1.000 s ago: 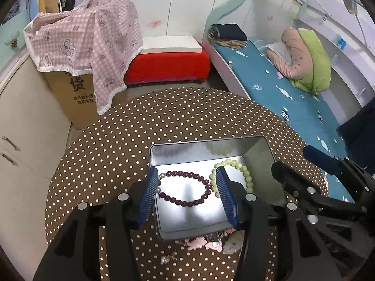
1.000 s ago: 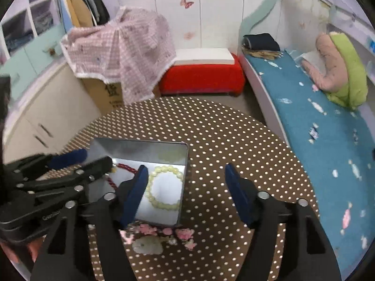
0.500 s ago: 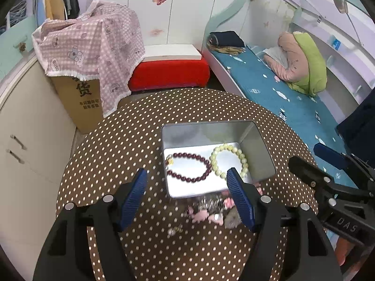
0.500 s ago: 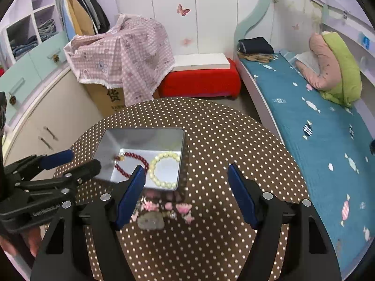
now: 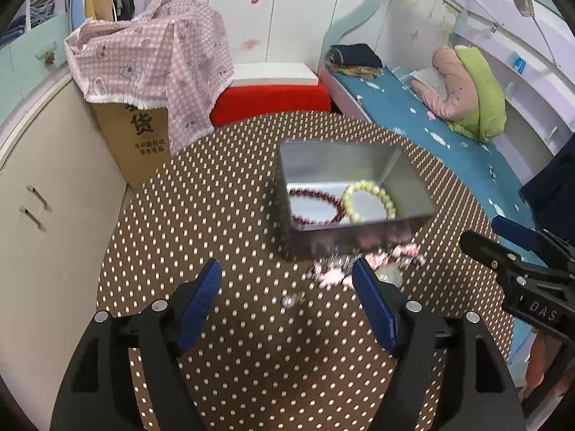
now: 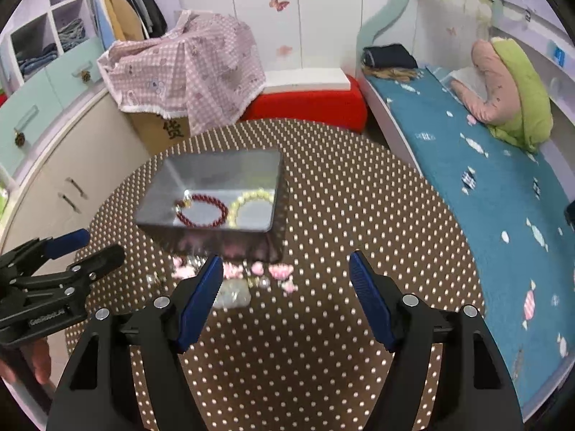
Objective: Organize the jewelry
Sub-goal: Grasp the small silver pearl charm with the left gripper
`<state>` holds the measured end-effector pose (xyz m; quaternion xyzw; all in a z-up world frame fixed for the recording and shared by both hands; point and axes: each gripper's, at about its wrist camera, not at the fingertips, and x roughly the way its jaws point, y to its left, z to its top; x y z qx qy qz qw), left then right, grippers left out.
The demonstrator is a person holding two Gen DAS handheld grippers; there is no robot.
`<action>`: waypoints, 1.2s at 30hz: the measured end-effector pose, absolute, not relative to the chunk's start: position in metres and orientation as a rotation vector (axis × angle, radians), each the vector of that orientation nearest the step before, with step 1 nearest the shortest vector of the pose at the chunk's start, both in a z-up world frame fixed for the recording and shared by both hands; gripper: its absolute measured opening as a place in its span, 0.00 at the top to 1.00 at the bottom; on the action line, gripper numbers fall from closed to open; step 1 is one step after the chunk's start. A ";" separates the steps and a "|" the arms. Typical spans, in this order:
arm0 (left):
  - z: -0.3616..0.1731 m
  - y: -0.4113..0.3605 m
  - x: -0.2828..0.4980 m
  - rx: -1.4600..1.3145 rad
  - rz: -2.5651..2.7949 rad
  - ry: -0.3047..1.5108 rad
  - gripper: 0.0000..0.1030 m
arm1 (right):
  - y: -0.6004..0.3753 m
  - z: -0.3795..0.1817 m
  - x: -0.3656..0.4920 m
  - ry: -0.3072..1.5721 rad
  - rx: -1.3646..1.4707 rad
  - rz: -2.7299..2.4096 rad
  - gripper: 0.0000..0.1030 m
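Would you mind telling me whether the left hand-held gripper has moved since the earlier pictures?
Yes. The left hand-held gripper has drawn back from the metal tin, its jaws opening and empty, the dark red bracelet inside.

Brown surface (image 5: pixel 222 215) dotted white all over. Silver tin (image 5: pixel 345 160), shiny, holding a dark red bracelet (image 5: pixel 316 208) and a pale yellow-green one (image 5: pixel 370 201). Pink charms (image 6: pixel 280 271) just in front of it. Black hand-held gripper (image 5: pixel 287 280) with blue pads. Behind, a pink checked cloth (image 5: pixel 161 54), a red stool (image 5: pixel 269 104), and a teal bed (image 6: pixel 485 186) with white fish-like marks.
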<state>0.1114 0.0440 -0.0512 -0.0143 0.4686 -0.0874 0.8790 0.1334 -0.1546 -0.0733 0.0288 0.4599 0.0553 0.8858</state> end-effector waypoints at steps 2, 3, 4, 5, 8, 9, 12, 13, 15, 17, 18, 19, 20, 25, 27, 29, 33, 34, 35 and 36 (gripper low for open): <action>-0.062 0.045 0.110 -0.025 -0.182 0.997 0.29 | -0.155 -0.082 0.133 0.978 0.064 0.111 0.32; -0.069 0.044 0.109 -0.012 -0.189 1.010 0.29 | -0.156 -0.087 0.132 0.989 0.066 0.106 0.32; -0.074 0.044 0.109 0.000 -0.193 1.020 0.29 | -0.156 -0.092 0.132 1.001 0.069 0.099 0.32; -0.079 0.042 0.108 0.012 -0.197 1.030 0.29 | -0.156 -0.095 0.132 1.008 0.070 0.094 0.32; -0.094 0.040 0.106 0.031 -0.204 1.053 0.29 | -0.158 -0.105 0.132 1.027 0.075 0.086 0.32; -0.099 0.039 0.106 0.031 -0.205 1.062 0.29 | -0.158 -0.108 0.132 1.034 0.076 0.083 0.32; -0.109 0.039 0.108 0.017 -0.219 1.081 0.29 | -0.160 -0.118 0.133 1.058 0.077 0.072 0.32; -0.112 0.037 0.109 0.013 -0.220 1.084 0.29 | -0.160 -0.122 0.133 1.065 0.079 0.066 0.32; -0.118 0.036 0.112 -0.007 -0.228 1.087 0.29 | -0.159 -0.127 0.134 1.077 0.082 0.063 0.32; -0.120 0.037 0.116 -0.022 -0.234 1.078 0.31 | -0.159 -0.132 0.136 1.088 0.082 0.064 0.32; -0.121 0.036 0.118 -0.024 -0.234 1.066 0.32 | -0.158 -0.135 0.137 1.095 0.085 0.062 0.32; -0.122 0.036 0.118 -0.020 -0.237 1.056 0.34 | -0.158 -0.137 0.137 1.100 0.089 0.062 0.32; -0.122 0.035 0.118 -0.010 -0.236 1.049 0.38 | -0.157 -0.140 0.139 1.109 0.095 0.063 0.32; -0.124 0.032 0.118 0.050 -0.183 1.003 0.62 | -0.153 -0.146 0.145 1.127 0.098 0.066 0.32; -0.125 0.033 0.118 0.089 -0.173 0.979 0.74 | -0.150 -0.149 0.147 1.134 0.099 0.076 0.32; -0.125 0.036 0.118 0.094 -0.164 0.968 0.86 | -0.146 -0.151 0.147 1.139 0.099 0.081 0.32; -0.124 0.042 0.120 0.081 -0.176 0.968 0.90 | -0.140 -0.150 0.146 1.132 0.095 0.082 0.32; -0.124 0.044 0.119 0.070 -0.184 0.969 0.90 | -0.141 -0.149 0.145 1.127 0.103 0.087 0.32; -0.124 0.047 0.119 0.055 -0.191 0.972 0.90 | -0.142 -0.148 0.143 1.119 0.107 0.091 0.32; -0.124 0.050 0.119 0.026 -0.202 0.979 0.90 | -0.143 -0.146 0.142 1.106 0.110 0.097 0.32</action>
